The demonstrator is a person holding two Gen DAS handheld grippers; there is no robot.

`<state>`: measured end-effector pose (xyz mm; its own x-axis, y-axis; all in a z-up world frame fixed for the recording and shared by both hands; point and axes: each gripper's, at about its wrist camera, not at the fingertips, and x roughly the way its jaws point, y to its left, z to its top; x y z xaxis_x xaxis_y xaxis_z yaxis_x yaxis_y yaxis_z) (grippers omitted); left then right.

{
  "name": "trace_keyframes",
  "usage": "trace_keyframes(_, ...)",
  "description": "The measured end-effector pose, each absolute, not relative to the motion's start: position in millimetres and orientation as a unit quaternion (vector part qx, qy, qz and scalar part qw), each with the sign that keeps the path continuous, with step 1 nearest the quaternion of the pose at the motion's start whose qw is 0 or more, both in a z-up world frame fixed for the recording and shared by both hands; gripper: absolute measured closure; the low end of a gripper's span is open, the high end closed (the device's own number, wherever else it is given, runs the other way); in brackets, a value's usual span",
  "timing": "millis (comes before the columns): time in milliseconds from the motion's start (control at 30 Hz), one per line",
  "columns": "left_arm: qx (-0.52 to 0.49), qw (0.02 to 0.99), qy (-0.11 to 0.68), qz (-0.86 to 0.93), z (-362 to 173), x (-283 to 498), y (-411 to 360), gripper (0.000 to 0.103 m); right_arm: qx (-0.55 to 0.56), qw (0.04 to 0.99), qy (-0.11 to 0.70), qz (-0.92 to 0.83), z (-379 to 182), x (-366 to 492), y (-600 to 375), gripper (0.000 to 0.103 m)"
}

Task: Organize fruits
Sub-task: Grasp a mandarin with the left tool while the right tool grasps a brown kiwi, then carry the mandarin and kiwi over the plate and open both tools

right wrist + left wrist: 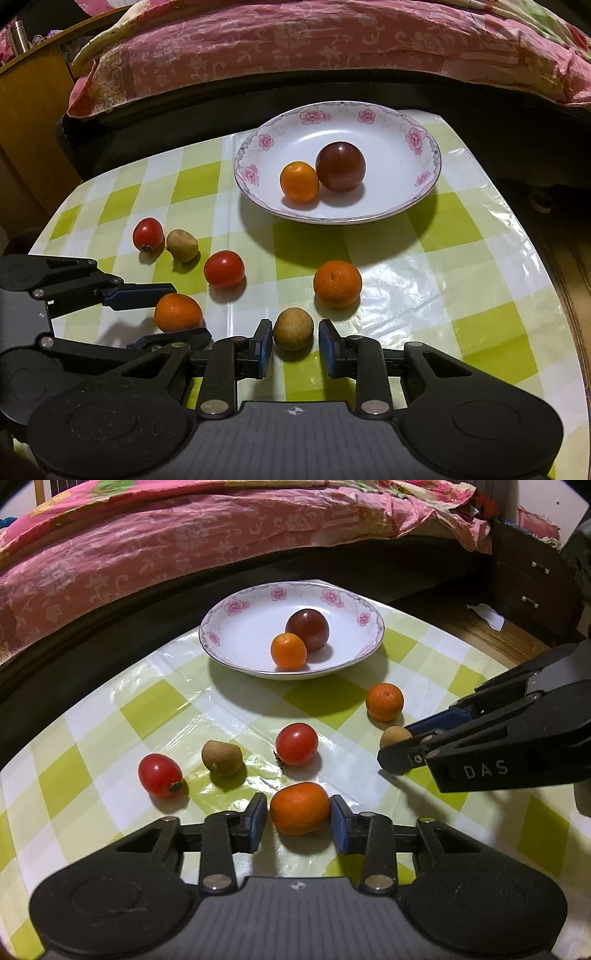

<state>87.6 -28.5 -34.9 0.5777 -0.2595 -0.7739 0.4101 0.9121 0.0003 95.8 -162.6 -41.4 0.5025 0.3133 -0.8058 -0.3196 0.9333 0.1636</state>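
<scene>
1. Bed (147, 554) across 12 o'clock, only a backdrop behind the table (110, 709).
2. Plate (236, 627) at the table's 12 o'clock edge, holding a dark fruit (307, 629) and a small orange (289, 651) that touch; probably the collecting spot.
3. Left gripper (299, 812) at 6 o'clock in its own view, fingers pinching a mandarin (300, 806) from 9 and 3 o'clock, low over the cloth. Likely gripped across the middle so the round fruit cannot roll.
4. Right gripper (295, 334) likewise closed on a longan (293, 328), just to the 3 o'clock side of the left; apparently a paired pickup.
5. Not yet gathered, between grippers and plate: spare mandarin (384, 701), two tomatoes (296, 744), second longan (221, 758).
</scene>
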Motion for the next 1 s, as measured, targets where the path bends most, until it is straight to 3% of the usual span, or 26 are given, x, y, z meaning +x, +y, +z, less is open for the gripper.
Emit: trace_keyframes(1000, 0.08, 0.91, 0.368, -0.174, 6.6, 146.0, -43.8, 0.061, 0.043, 0.896, 0.408, 0.171, 0.3, 133.7, -176.9, 0.083)
